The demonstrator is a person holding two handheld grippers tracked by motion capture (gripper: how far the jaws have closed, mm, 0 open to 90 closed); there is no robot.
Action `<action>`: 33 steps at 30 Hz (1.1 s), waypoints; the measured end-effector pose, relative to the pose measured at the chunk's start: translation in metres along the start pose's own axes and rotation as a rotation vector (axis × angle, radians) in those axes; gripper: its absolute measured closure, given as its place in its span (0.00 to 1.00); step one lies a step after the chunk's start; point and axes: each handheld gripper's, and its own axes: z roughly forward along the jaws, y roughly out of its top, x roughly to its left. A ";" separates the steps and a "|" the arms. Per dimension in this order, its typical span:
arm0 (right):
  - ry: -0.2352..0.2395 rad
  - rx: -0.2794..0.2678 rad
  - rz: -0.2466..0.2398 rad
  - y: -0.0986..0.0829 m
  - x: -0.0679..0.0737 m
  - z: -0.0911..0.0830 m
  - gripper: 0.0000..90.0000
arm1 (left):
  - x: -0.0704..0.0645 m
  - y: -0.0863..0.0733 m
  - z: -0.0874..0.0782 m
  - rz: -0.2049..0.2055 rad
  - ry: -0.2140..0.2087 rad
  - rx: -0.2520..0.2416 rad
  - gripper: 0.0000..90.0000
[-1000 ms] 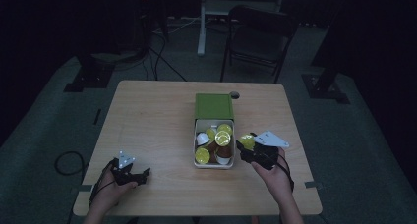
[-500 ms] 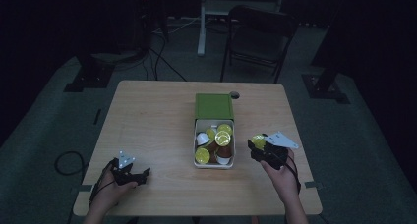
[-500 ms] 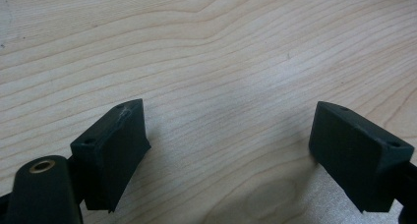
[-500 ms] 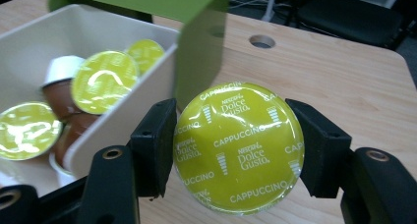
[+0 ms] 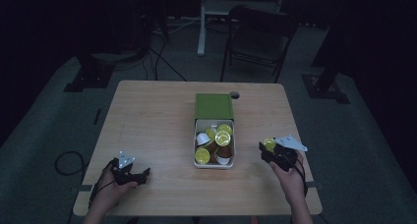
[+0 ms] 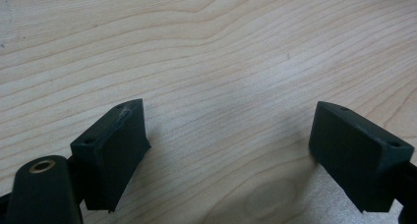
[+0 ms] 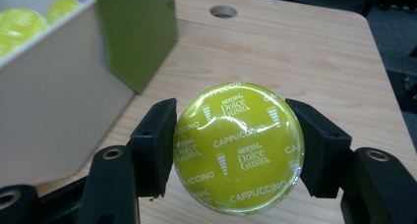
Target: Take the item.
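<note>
A white box (image 5: pixel 198 161) with a green lid (image 5: pixel 214 106) folded back stands mid-table and holds several coffee capsules (image 5: pixel 223 137) with yellow-green or white tops. My right gripper (image 5: pixel 269 150) is to the right of the box, shut on a yellow-green capsule (image 7: pixel 239 146) labelled Cappuccino; in the right gripper view the jaws press both its sides, with the box wall (image 7: pixel 54 86) at left. My left gripper (image 5: pixel 138 176) rests near the table's front left, open, with bare wood between its fingers (image 6: pixel 114 150).
The wooden table (image 5: pixel 147 121) has a round cable hole (image 5: pixel 234 95) behind the box. A folding chair (image 5: pixel 255 35) and stand legs sit on the dark floor beyond the far edge. A cable loop (image 5: pixel 66 161) lies on the floor at left.
My right gripper has carried the capsule away from the box, rightward and a little toward the front edge. The left gripper has stayed put.
</note>
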 end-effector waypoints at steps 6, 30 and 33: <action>-0.043 0.018 0.024 -0.010 -0.014 0.003 0.44 | 0.000 0.000 0.000 0.000 0.000 0.000 0.17; -0.105 0.126 0.072 -0.046 -0.040 0.026 0.44 | 0.000 0.000 0.000 0.000 0.000 0.000 0.17; -0.109 0.134 0.070 -0.048 -0.042 0.027 0.44 | 0.000 0.000 0.000 0.000 0.000 0.000 0.17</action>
